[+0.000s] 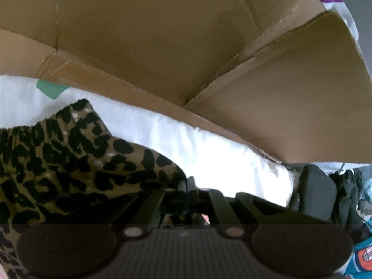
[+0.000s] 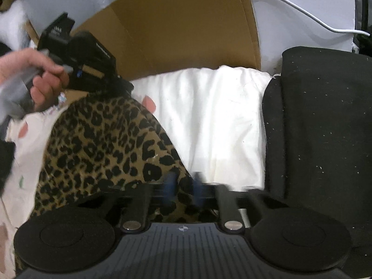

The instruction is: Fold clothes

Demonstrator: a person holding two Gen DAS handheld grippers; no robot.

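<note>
Landmark: the white bedding (image 2: 209, 121), soft and puffy with little wrinkles.
Left hand: my left hand (image 2: 34, 79) wraps the handle of the left gripper (image 1: 190, 186), just left of the white bedding in my right view.
Left gripper: its fingers are pressed together on a corner of the leopard cloth (image 1: 76, 158).
Leopard cloth: it lies on the left part of the white bedding, brown with black spots, thin and floppy, with a bunched stretchy edge at the top.
Right gripper: my right gripper (image 2: 184, 186) has its blue fingers (image 2: 171, 186) pinched on the near edge of the leopard cloth; the picture is blurry there.
Cardboard: a big brown box (image 1: 186, 46) stands behind the white bedding, stiff and flat, with creased flaps.
Black cushion: a dark fuzzy cushion (image 2: 320, 127) with white specks sits to the right of the white bedding.
How to do it well: I think I should keep both pinches tight, pull the cloth flat between them, and lay one edge onto the other, even and slow, so it does not bunch.
</note>
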